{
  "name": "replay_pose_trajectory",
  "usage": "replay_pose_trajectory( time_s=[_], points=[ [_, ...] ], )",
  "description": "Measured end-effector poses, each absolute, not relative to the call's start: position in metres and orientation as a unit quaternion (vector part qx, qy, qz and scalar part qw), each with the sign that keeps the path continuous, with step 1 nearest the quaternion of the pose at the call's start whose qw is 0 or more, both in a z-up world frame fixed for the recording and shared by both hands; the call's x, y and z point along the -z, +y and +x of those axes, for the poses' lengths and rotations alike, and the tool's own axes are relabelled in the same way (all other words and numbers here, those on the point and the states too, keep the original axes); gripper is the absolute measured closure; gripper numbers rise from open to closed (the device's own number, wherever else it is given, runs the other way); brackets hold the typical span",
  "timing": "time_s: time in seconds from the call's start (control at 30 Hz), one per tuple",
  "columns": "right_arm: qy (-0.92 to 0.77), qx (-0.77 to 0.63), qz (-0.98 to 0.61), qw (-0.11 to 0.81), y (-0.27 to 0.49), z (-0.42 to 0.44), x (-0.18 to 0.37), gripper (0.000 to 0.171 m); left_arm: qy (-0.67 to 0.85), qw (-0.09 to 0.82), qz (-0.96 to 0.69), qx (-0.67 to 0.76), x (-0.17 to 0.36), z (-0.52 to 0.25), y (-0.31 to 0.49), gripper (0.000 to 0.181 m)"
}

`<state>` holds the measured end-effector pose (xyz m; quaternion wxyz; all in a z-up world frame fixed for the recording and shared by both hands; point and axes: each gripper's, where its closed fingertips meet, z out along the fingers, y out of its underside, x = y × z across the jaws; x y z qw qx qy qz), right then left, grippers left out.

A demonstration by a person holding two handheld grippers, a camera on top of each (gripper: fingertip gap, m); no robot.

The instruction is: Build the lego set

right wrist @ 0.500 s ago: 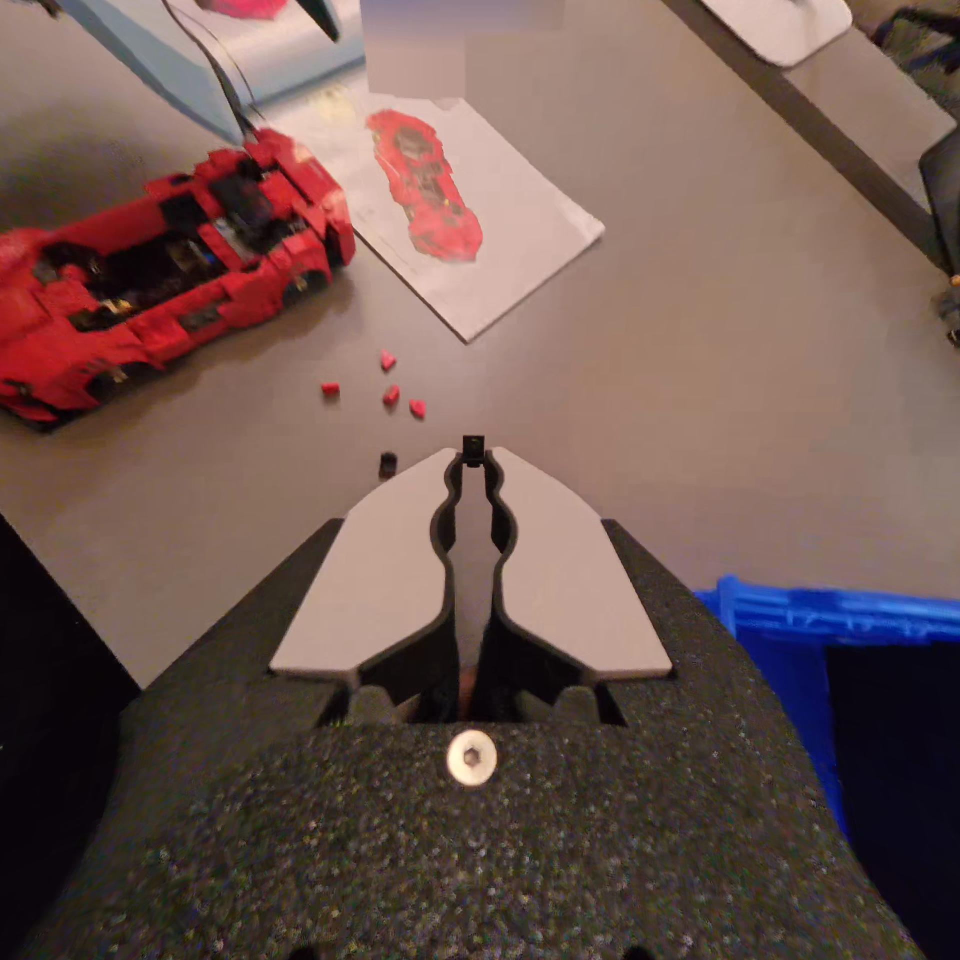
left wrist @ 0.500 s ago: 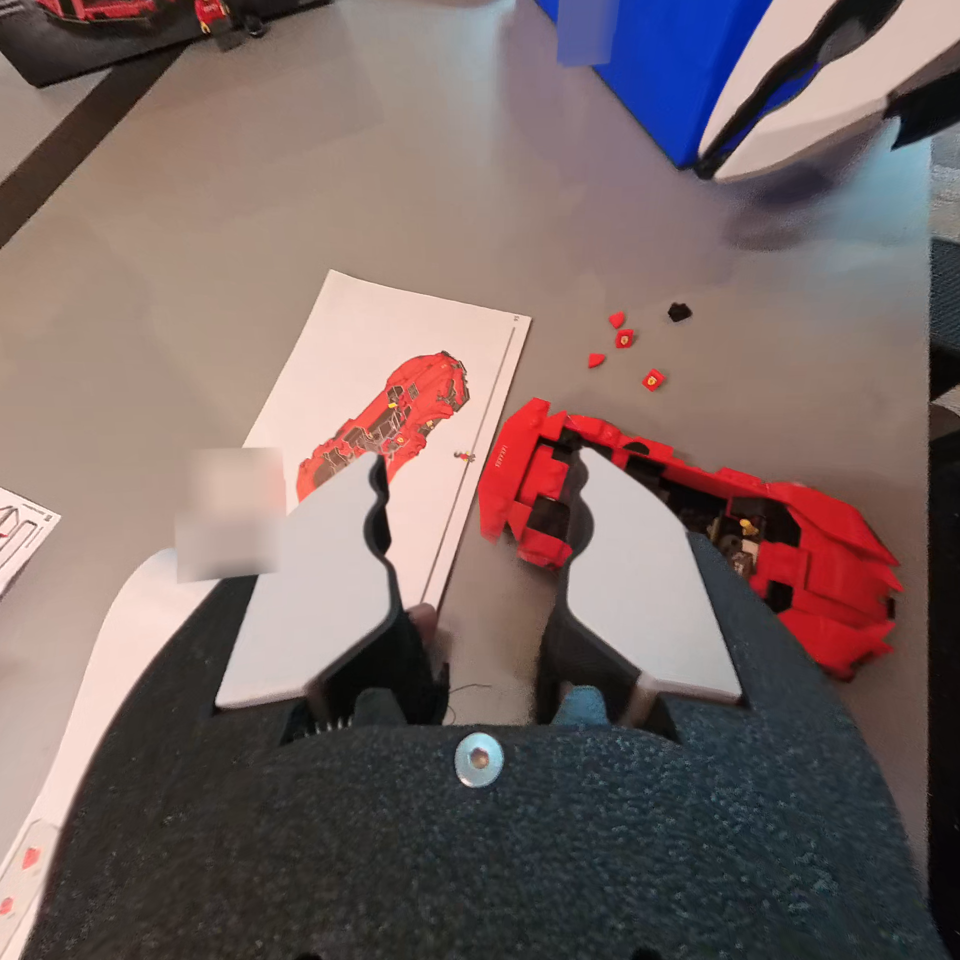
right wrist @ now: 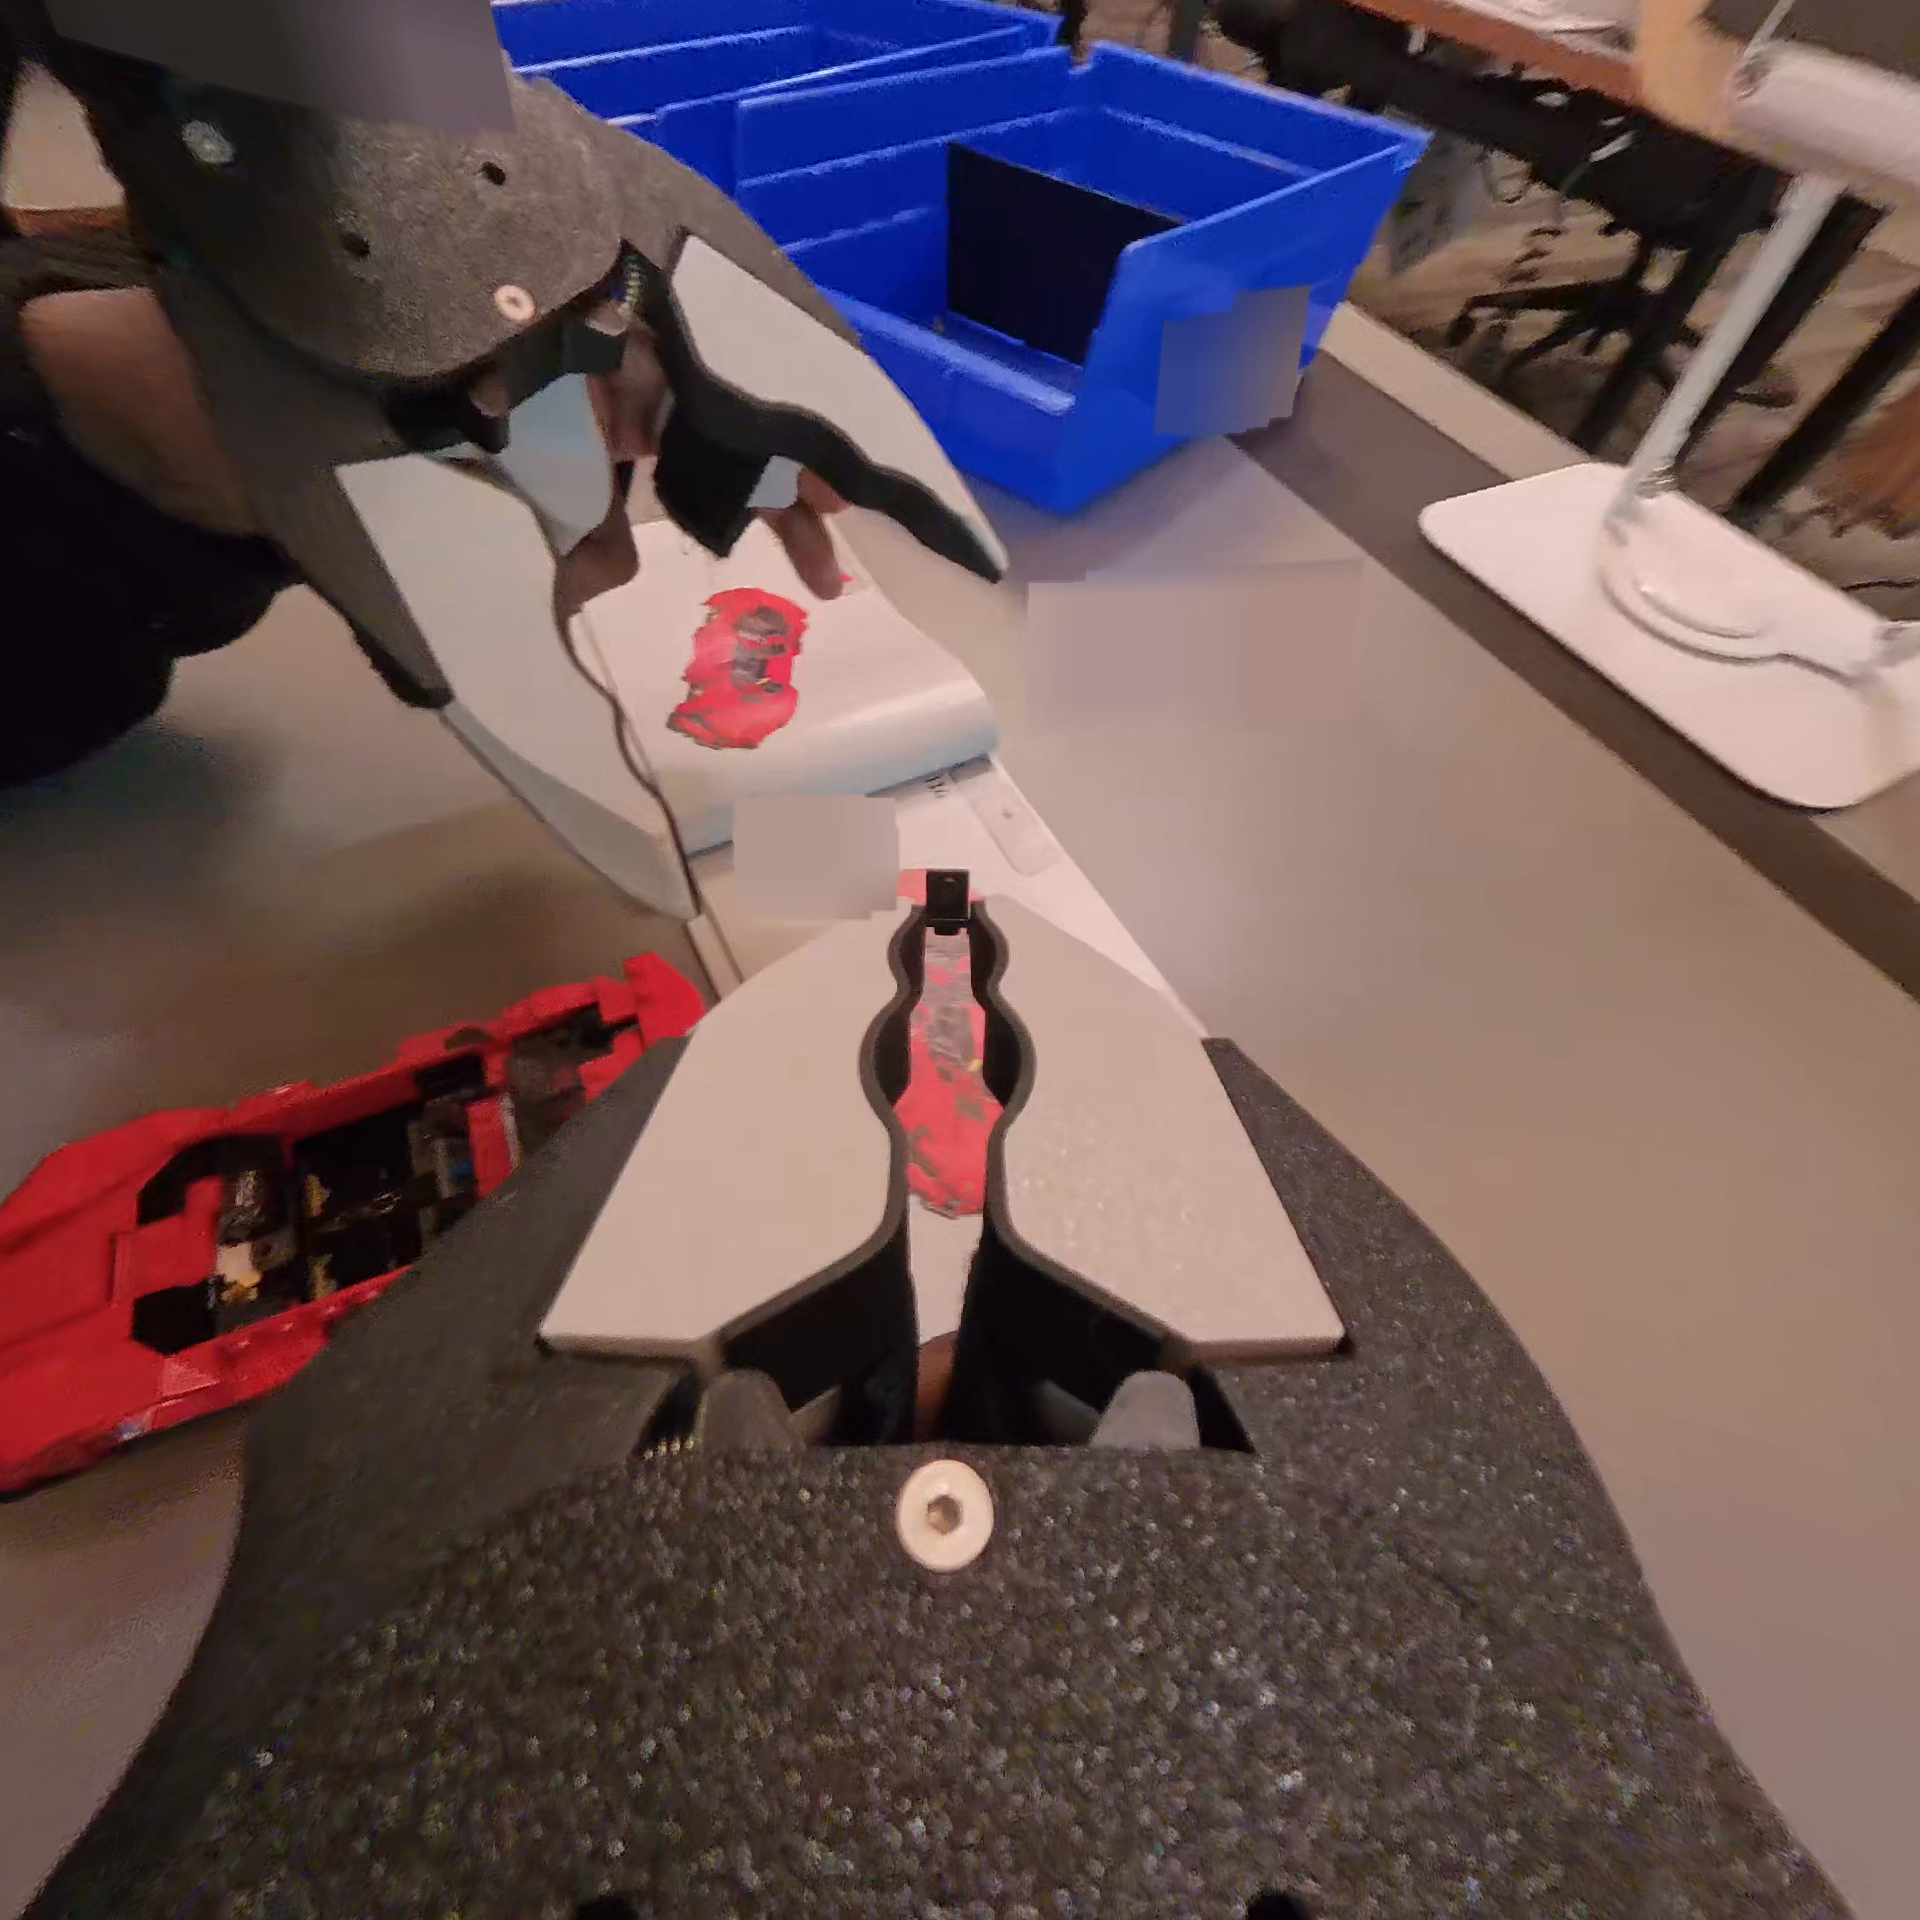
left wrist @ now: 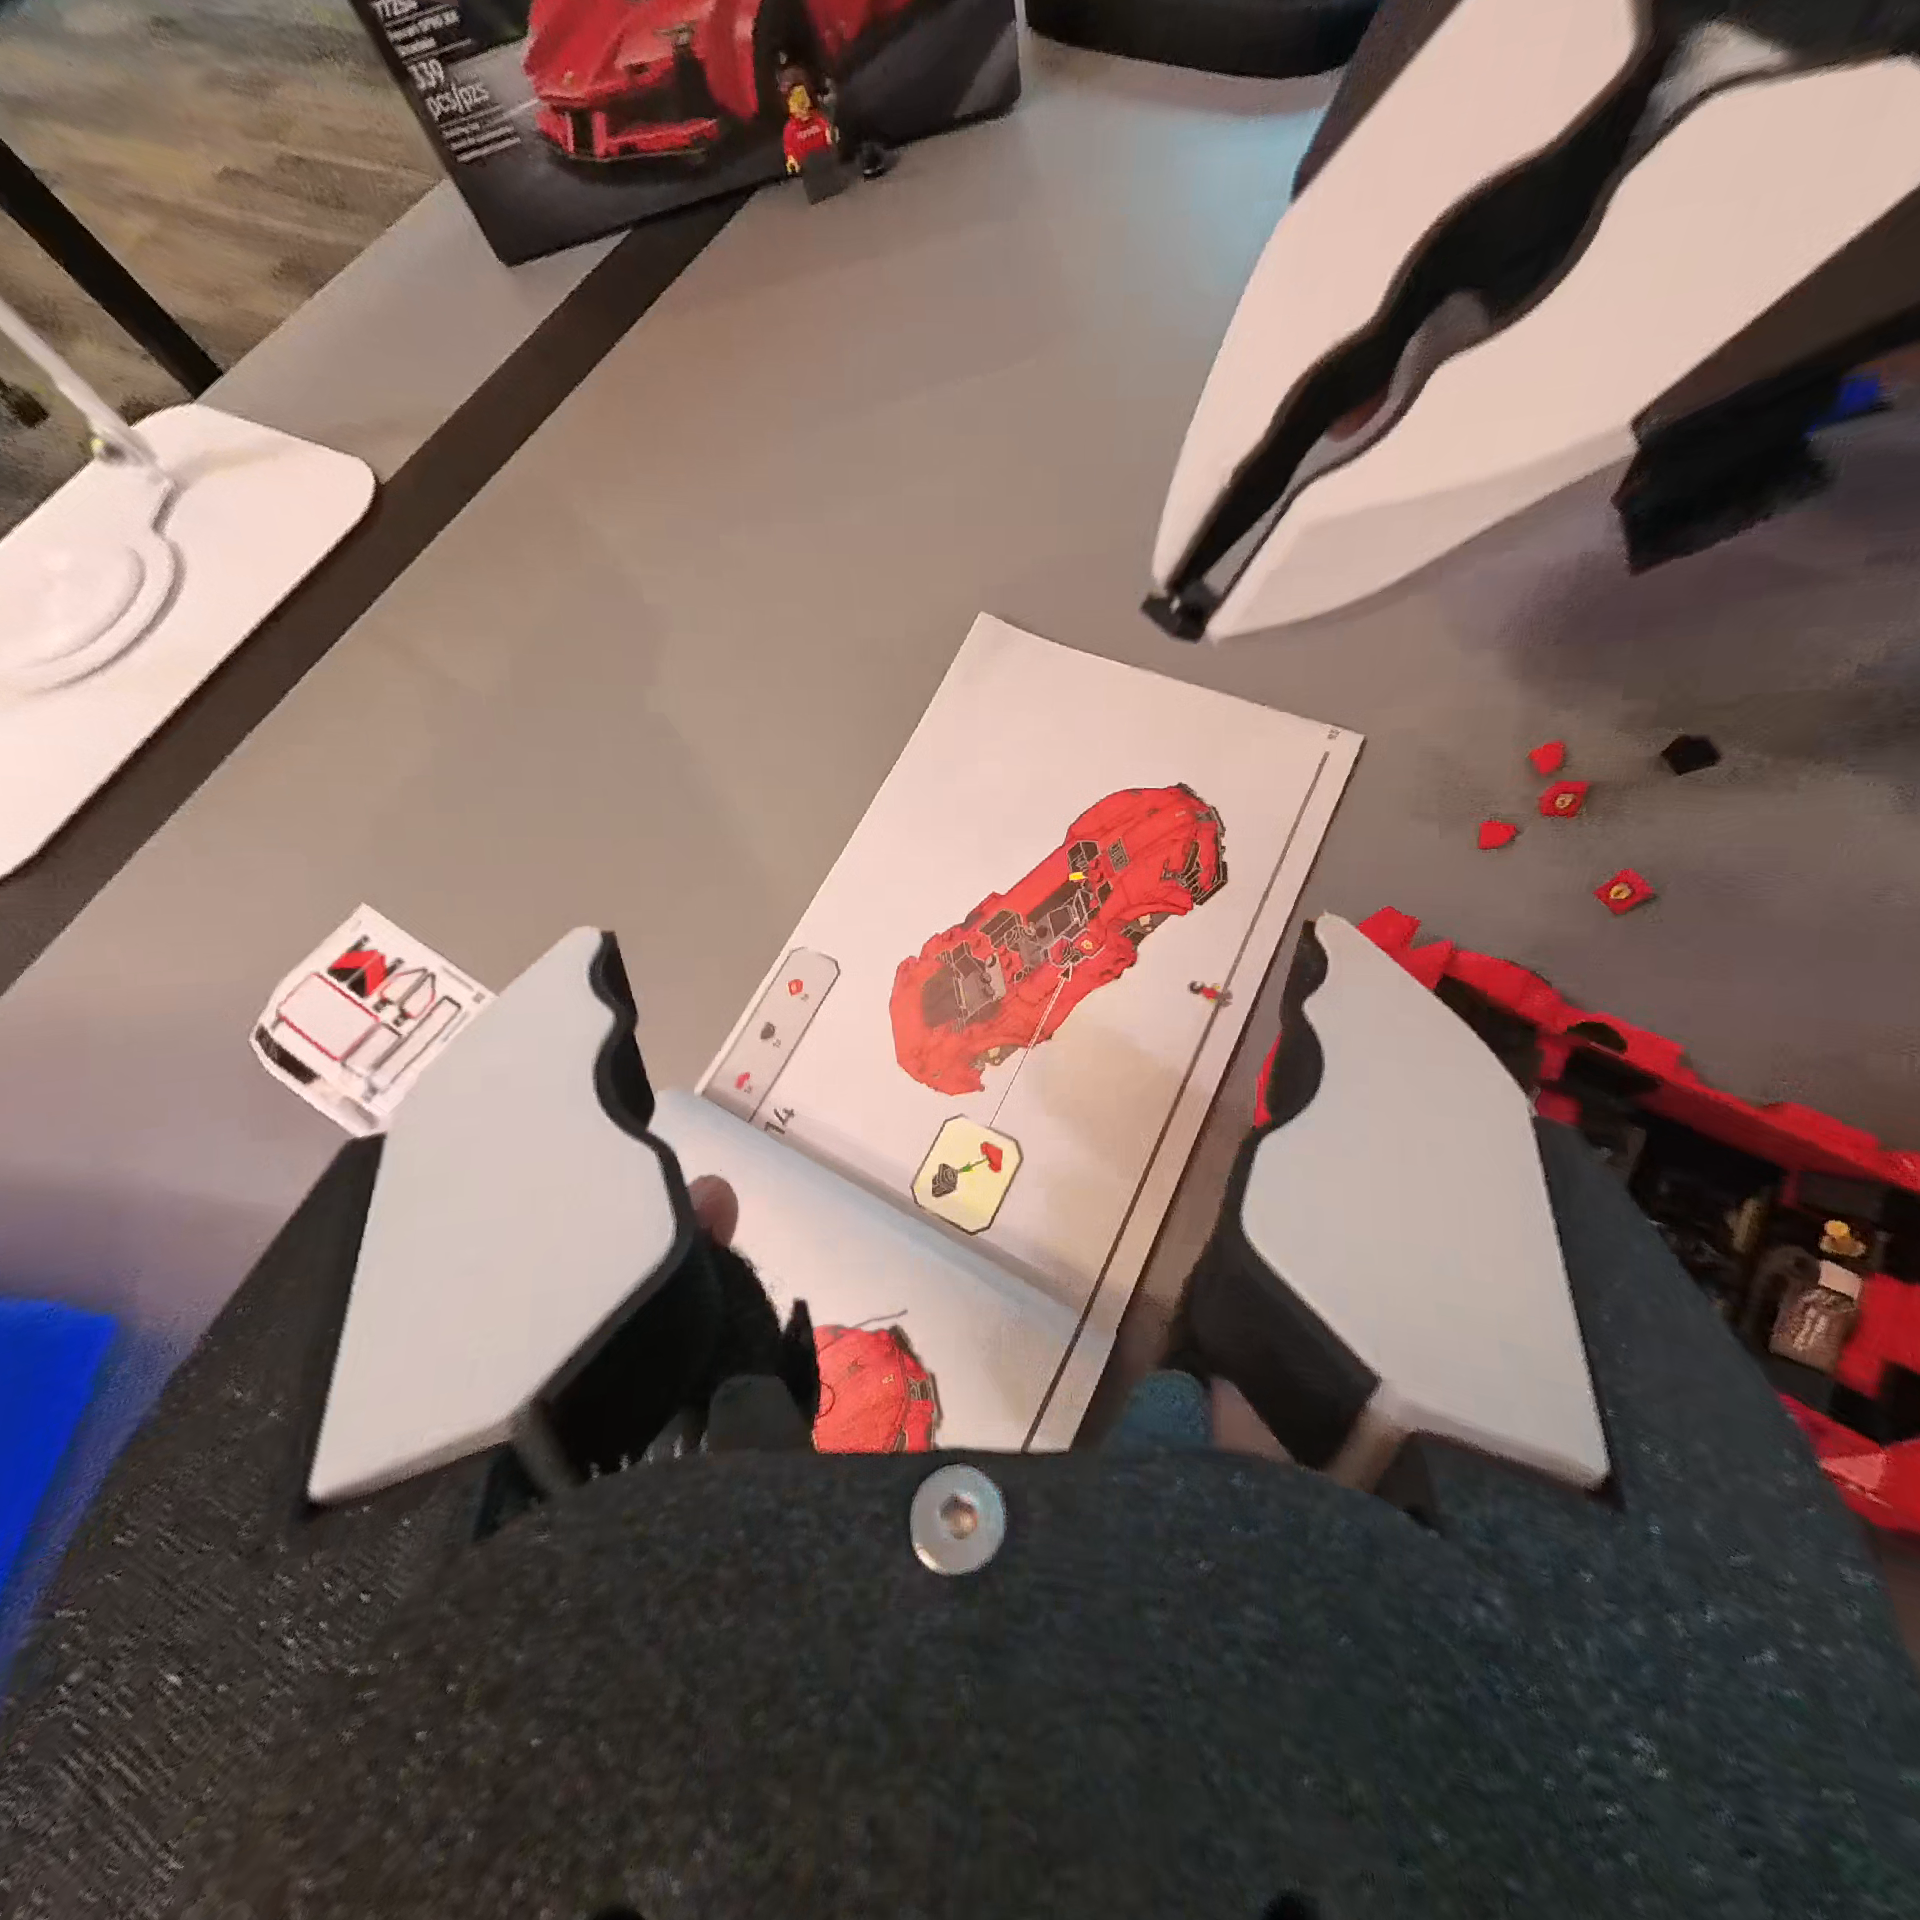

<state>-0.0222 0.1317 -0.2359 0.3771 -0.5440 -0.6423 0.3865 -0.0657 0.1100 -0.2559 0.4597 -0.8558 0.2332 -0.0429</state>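
Observation:
The partly built red Lego car [left wrist: 1714,1122] lies on the grey table, right of the open instruction booklet [left wrist: 935,831]. My left gripper [left wrist: 956,945] is open wide and empty, held above the booklet's lower page. My right gripper [right wrist: 945,920] is shut on a small black piece [right wrist: 945,896] and hovers over the booklet; it also shows in the left wrist view [left wrist: 1184,613], at the booklet's far corner. The car shows in the right wrist view [right wrist: 312,1195], at lower left. The left gripper [right wrist: 836,743] hangs open over the booklet [right wrist: 883,665] there.
Several small red pieces [left wrist: 1558,800] and a black piece [left wrist: 1688,753] lie loose beyond the car. A sticker sheet [left wrist: 364,1018] lies left of the booklet. The set's box [left wrist: 675,104] and a minifigure [left wrist: 805,135] stand far back. Blue bins [right wrist: 1039,260] and a white lamp base [right wrist: 1662,644] stand nearby. Some 6 cm of space lies between my two pairs of fingers.
My left gripper has moved left from the car to above the booklet and opened wider. My right gripper has carried the black piece from near the loose pieces to over the booklet.

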Motion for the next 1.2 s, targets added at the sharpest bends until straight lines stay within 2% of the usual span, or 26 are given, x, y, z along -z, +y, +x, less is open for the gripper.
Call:
replay_pose_trajectory(
  time_s=[0.5,0.77,1.07,1.2],
  points=[
    [-0.641,-0.396,-0.551,0.360,0.128,-0.021,0.261,0.163,0.245,0.475,-0.844,0.041,0.265,-0.058,0.104,0.073],
    [-0.651,-0.393,-0.539,0.361,0.123,-0.023,0.262,0.163,0.234,0.480,-0.844,0.056,0.265,-0.060,0.105,0.075],
    [-0.655,-0.384,-0.539,0.364,0.124,-0.023,0.263,0.163,0.235,0.487,-0.839,0.055,0.266,-0.060,0.107,0.089],
    [-0.653,-0.384,-0.538,0.369,0.125,-0.022,0.262,0.163,0.234,0.493,-0.837,0.049,0.264,-0.062,0.107,0.087]
  ],
)
